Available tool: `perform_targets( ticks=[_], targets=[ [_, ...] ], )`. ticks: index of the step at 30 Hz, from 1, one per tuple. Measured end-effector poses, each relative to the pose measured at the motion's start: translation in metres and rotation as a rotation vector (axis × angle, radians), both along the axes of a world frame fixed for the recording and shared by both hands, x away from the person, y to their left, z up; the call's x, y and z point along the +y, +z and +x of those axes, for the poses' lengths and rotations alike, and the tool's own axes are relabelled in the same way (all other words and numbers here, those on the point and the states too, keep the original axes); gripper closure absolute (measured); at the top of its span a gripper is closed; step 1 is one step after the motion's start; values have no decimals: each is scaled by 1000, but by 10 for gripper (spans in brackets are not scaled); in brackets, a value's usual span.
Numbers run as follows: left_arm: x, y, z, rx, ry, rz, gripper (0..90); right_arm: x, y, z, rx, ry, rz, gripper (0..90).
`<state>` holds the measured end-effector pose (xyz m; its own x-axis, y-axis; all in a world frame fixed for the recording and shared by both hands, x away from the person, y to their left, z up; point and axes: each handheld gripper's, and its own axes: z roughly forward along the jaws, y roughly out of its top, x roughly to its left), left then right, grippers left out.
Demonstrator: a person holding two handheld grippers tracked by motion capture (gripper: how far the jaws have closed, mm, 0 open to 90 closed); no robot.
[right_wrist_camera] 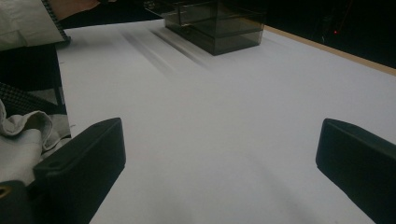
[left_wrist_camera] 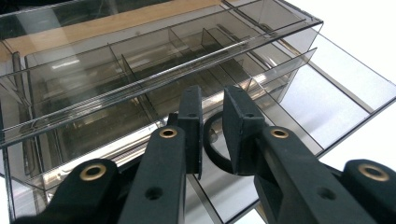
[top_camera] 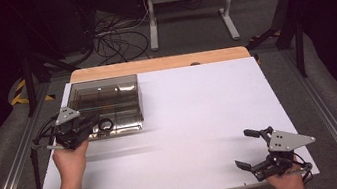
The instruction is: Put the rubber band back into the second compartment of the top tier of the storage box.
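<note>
Your left gripper (left_wrist_camera: 212, 128), jaws slightly parted, straddles the drawer's ring pull (left_wrist_camera: 215, 154); your right gripper (top_camera: 251, 149) sits wide open over bare table (top_camera: 200, 120).

A white board (top_camera: 197, 130) covers the desk, and a strip of bare wood (top_camera: 157, 64) shows along its far edge. Beyond the desk, on the grey carpet (top_camera: 187, 33), stands a light metal frame (top_camera: 190, 8) with two feet. A tangle of black cables (top_camera: 115, 39) lies on the floor just left of that frame. Yellow and black hazard tape (top_camera: 18, 92) marks the floor at the left, near a dark stand leg (top_camera: 29, 87). Metal rails (top_camera: 335, 125) run along both sides of the desk. The back of the room is dark.
</note>
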<state>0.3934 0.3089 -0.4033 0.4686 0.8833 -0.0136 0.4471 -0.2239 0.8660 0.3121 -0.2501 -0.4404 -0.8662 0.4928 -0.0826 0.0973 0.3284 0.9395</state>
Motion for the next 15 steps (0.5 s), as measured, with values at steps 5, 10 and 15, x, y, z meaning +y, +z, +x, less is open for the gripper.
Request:
perform_targets(
  ticks=[5, 10, 15],
  targets=[
    [0, 3, -3, -17, -7, -14, 715, 0, 0, 0, 0, 0, 1, 22],
    [0, 8, -8, -40, -21, -41, 675, 0, 0, 0, 0, -1, 4, 22],
    [-1, 12, -15, -53, -41, -52, 664, -1, 0, 0, -2, -2, 4, 22]
  ],
)
